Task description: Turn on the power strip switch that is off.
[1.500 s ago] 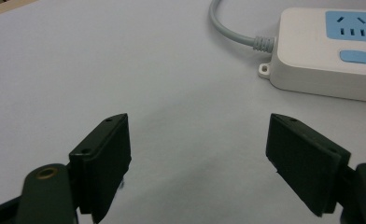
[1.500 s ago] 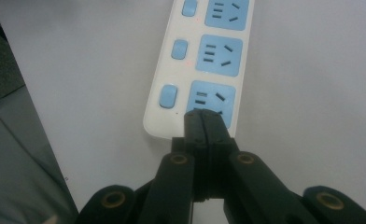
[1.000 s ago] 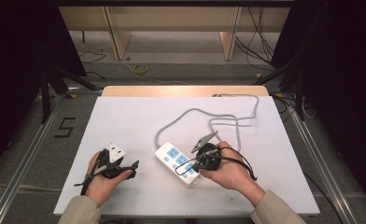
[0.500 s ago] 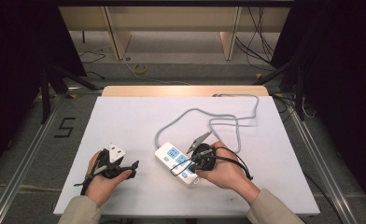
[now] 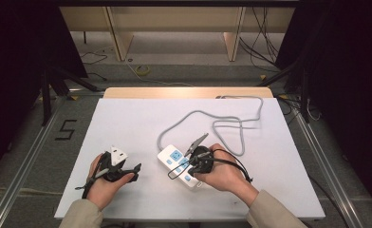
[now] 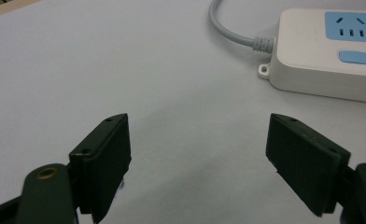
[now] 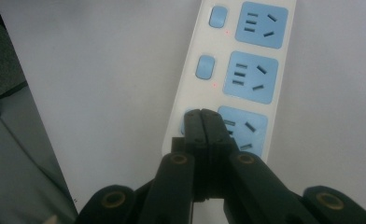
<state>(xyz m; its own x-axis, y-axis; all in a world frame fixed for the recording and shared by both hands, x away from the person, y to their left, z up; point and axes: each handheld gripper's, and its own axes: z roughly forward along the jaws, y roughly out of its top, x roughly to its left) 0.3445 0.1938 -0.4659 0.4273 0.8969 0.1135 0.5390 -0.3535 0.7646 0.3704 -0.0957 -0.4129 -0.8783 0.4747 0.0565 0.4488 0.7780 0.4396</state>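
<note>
A white power strip point(image 5: 180, 166) lies near the front middle of the white surface point(image 5: 127, 123), angled so its far end points up and to the left in the high view. Its grey cord point(image 5: 222, 124) leaves that far end and loops across the surface toward the back right edge.

The right gripper point(image 7: 202, 122) is clenched, its 2 black jaws pressed together with nothing between them, and the joined tips sit on the blue switch button point(image 7: 187, 122) beside the nearest of the 3 blue sockets seen in the right gripper view (whether the tips push the button down or just rest on it cannot be told). The 2 farther switches point(image 7: 205, 67) are uncovered, each with a small red light next to it. The right hand point(image 5: 224, 171) lies over the near end of the strip.

The left gripper point(image 6: 197, 163) is released, jaws spread wide and holding nothing, low over bare surface. It sits to the left of the strip, apart from it, and its view shows the strip's cord end point(image 6: 260, 44) and 1 socket ahead to the right. The left hand point(image 5: 103, 183) rests near the front edge.
</note>
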